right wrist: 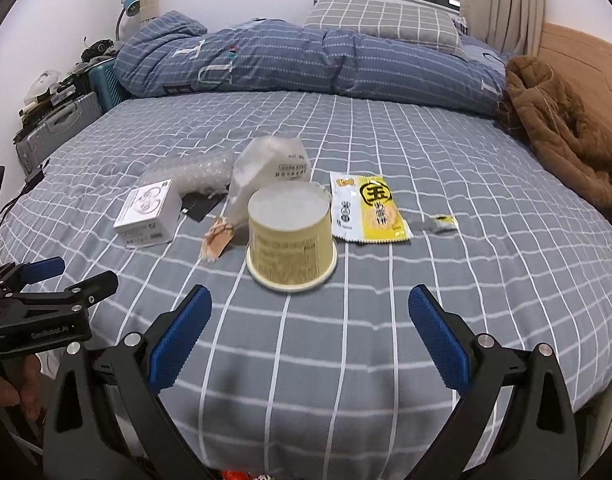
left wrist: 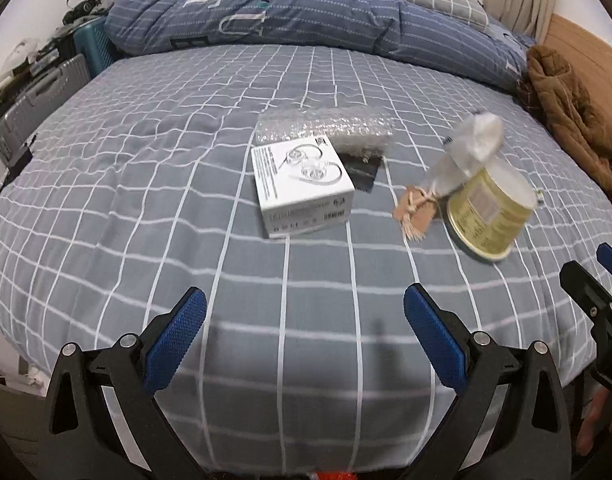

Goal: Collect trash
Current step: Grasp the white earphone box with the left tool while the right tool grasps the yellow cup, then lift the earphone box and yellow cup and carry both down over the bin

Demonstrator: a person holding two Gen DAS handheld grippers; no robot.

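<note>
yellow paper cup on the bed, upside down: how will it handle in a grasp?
The yellow cup looks like thin paper, so probably light and crushable. Rim-down on soft bedding, wide base, it seems unlikely to tip or roll. Tapered walls may slip upward through the pads.

Bed sheet [right wrist: 386, 320]: grey, white grid lines. Duvet [right wrist: 306, 60]: blue, pale stripes, white letters. Pillow [right wrist: 382, 20]: grey-and-white check. Jacket [right wrist: 562, 128]: brown. Box [right wrist: 148, 214]: white. Tub [right wrist: 292, 240]: pale yellow. Snack packet [right wrist: 368, 208]: yellow and white. Gripper pads [right wrist: 182, 338]: blue, on black arms.
</note>
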